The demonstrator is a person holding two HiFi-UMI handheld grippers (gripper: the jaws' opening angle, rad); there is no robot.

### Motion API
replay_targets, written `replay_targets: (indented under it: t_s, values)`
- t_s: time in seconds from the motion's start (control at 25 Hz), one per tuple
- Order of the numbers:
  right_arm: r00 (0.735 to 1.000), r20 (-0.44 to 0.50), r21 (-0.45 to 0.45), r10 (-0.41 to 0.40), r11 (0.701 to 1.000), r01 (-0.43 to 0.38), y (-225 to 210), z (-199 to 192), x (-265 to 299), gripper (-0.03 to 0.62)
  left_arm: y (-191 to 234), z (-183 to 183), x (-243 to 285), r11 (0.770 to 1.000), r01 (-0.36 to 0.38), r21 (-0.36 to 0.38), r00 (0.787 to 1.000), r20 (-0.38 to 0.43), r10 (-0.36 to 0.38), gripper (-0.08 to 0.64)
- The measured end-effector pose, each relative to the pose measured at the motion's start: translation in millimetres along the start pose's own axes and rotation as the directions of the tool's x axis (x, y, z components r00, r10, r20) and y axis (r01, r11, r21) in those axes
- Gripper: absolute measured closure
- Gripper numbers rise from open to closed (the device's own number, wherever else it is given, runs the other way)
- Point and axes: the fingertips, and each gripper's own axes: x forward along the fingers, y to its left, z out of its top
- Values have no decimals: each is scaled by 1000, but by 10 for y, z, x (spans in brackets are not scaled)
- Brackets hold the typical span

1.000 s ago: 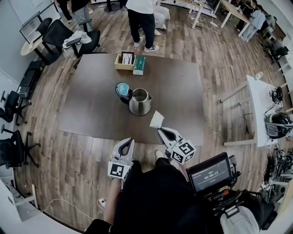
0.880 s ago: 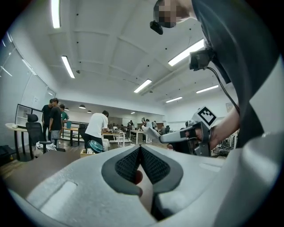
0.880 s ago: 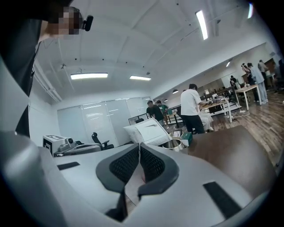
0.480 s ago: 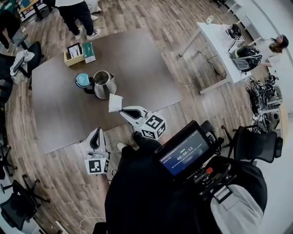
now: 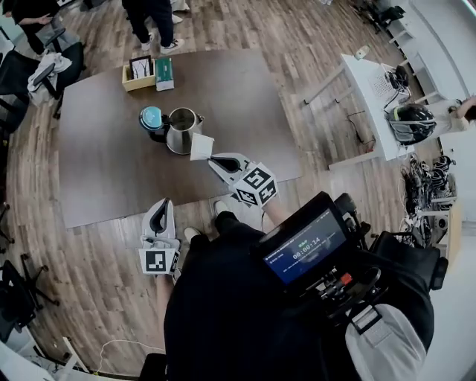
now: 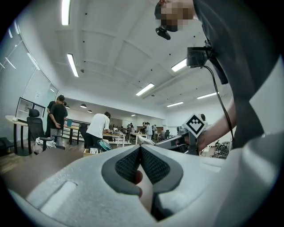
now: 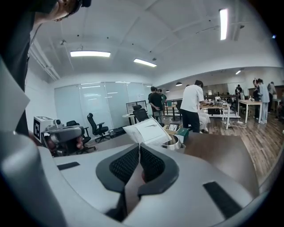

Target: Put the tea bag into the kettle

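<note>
A steel kettle (image 5: pixel 183 131) stands open on the brown table (image 5: pixel 104 171), and its teal lid (image 5: pixel 151 117) lies just to its left. My right gripper (image 5: pixel 212 158) is shut on a white tea bag (image 5: pixel 201 147), held in the air right beside the kettle's near-right rim. In the right gripper view the tea bag (image 7: pixel 146 131) sticks up from the shut jaws (image 7: pixel 140 145), with the kettle's mouth (image 7: pixel 171 142) just behind it. My left gripper (image 5: pixel 161 207) hangs shut and empty off the table's near edge; its jaws (image 6: pixel 140 150) are pressed together.
A wooden box of tea bags (image 5: pixel 139 75) and a green packet (image 5: pixel 164 73) sit at the table's far edge. Office chairs (image 5: pixel 44 71) stand at the far left, people stand (image 5: pixel 152 18) beyond the table, and a white desk (image 5: pixel 372 97) is to the right.
My right gripper has carried the tea bag closer to the kettle, from out in front of it to beside its rim. The left gripper stays low by the table's edge.
</note>
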Motion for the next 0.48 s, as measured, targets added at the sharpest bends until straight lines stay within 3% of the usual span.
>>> replay_targets:
  t_s: [0.2,0.48]
  values:
    - [995,-101,-71,23,997,-30,-323,35,194,574,104,-16,-14,999,-46,-8,999,-1,46,560]
    - [971,-235,-143,37,987,-72,-721,52,776,574,497,-40,-169,985,-172,-15,985,20,173,560]
